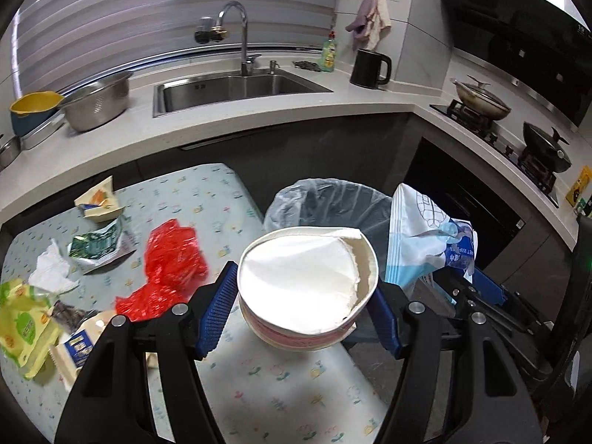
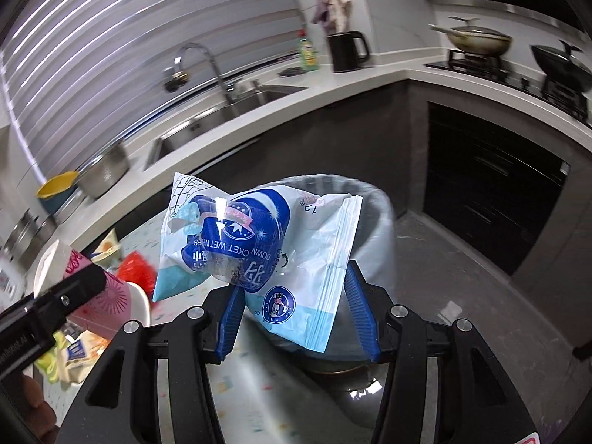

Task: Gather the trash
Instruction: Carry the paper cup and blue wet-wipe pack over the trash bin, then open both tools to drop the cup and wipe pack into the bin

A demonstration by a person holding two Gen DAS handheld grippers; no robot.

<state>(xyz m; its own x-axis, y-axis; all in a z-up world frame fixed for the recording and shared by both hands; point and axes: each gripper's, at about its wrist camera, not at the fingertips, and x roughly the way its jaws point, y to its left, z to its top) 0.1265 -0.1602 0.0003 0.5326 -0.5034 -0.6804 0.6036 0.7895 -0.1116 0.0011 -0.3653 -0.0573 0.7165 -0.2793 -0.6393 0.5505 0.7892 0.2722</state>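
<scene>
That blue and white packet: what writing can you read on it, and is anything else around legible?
wet wipes packet, seen upside down: "POCKET WET WIPES" (partly creased), "OPEN" by an arrow, "12".
Its Chinese characters: too creased to read.
paper bowl: pink print, unreadable.
range hood display: "19", rest too small.
green bottle label: too small.

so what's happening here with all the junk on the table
A person is clearing trash with two handheld grippers. The left gripper grips a paper noodle bowl, the right gripper a wet wipes packet, both near the lined trash bin. A red plastic bag and other wrappers remain on the table.
</scene>
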